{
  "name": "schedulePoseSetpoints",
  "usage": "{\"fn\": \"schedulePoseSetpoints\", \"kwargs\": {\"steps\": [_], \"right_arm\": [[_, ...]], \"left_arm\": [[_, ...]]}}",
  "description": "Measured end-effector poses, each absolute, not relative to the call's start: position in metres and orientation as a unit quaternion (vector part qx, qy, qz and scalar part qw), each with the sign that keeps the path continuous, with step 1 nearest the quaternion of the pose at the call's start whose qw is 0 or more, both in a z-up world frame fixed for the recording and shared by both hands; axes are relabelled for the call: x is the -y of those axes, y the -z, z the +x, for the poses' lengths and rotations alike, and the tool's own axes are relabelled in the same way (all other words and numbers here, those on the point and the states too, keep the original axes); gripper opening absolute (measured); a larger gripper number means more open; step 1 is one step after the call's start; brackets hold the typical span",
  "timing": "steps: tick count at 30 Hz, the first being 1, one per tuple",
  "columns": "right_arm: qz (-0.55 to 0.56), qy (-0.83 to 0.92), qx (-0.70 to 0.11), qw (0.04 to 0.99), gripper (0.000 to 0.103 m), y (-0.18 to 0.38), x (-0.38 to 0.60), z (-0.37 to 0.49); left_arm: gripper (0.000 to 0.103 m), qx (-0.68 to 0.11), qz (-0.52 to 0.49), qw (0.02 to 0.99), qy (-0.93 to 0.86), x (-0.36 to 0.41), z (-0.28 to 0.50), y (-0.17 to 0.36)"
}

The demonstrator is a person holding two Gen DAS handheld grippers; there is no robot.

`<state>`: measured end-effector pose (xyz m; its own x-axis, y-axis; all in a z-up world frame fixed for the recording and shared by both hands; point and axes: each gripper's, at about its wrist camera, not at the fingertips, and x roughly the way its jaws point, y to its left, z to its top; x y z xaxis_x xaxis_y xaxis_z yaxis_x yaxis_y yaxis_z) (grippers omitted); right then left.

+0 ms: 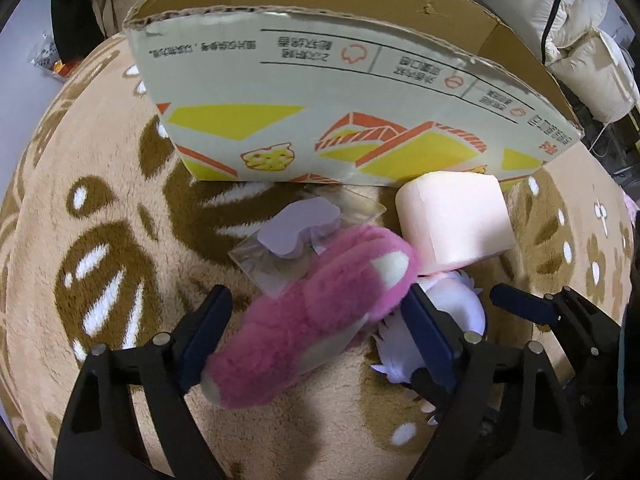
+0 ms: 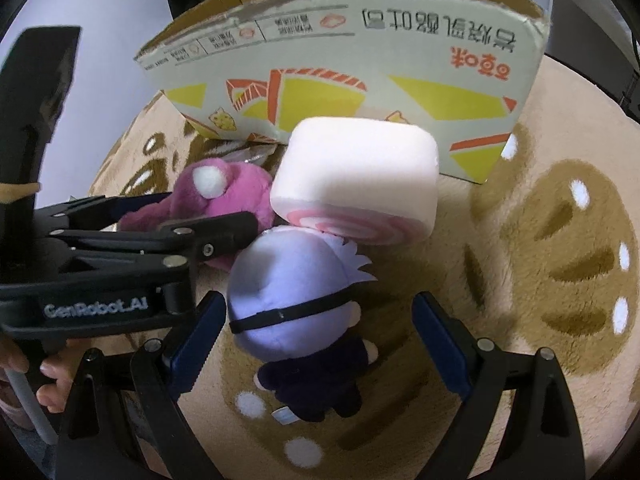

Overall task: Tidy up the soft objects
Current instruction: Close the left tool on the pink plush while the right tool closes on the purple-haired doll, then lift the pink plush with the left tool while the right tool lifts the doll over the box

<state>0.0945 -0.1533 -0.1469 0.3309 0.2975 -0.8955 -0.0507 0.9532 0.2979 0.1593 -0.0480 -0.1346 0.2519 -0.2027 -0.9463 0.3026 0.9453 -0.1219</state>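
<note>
A pink plush (image 1: 304, 320) lies on the tan blanket between the fingers of my left gripper (image 1: 320, 332), which is open around it; the pads look close to its sides. It also shows in the right wrist view (image 2: 224, 192). A lilac-haired doll in dark clothes (image 2: 296, 308) lies between the open fingers of my right gripper (image 2: 320, 344), not touched. A pale pink roll-cake cushion (image 2: 356, 184) rests against the doll's head; it also shows in the left wrist view (image 1: 452, 220). An open cardboard box (image 1: 320, 112) stands behind them.
A lilac sponge in a clear bag (image 1: 296, 232) lies in front of the box. The left gripper (image 2: 120, 248) reaches across the right wrist view. The tan patterned blanket (image 2: 560, 240) spreads to the right. White bedding (image 1: 580, 40) sits behind the box.
</note>
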Motion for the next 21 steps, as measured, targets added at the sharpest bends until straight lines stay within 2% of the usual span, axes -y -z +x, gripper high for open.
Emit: {"fn": "schedulePoseSetpoints", "kwargs": {"steps": [7,10,12,17,19,20,21], "right_arm": [[0.108,-0.112,-0.572,0.805,0.098,0.152,0.148,0.098],[0.102,-0.114,-0.572,0.806,0.098,0.154,0.143,0.099],[0.097,-0.116,-0.572,0.806,0.098,0.154,0.142,0.099],[0.082,-0.129,-0.583,0.798,0.098,0.157,0.137,0.097],[0.076,-0.130,-0.583,0.798,0.096,0.157,0.135,0.096],[0.076,-0.131,-0.581,0.800,0.092,0.156,0.135,0.095],[0.082,-0.137,-0.578,0.800,0.084,0.155,0.136,0.095]], "left_arm": [[0.077,-0.584,0.049,0.793,0.164,0.050,0.149,0.132],[0.068,-0.580,0.056,0.795,0.169,0.053,0.145,0.129],[0.057,-0.580,0.064,0.793,0.174,0.057,0.140,0.127],[0.047,-0.573,0.085,0.796,0.173,0.062,0.129,0.122],[0.044,-0.574,0.080,0.797,0.172,0.061,0.124,0.122],[0.042,-0.574,0.079,0.797,0.172,0.061,0.122,0.120],[0.041,-0.573,0.079,0.797,0.172,0.060,0.121,0.119]]}}
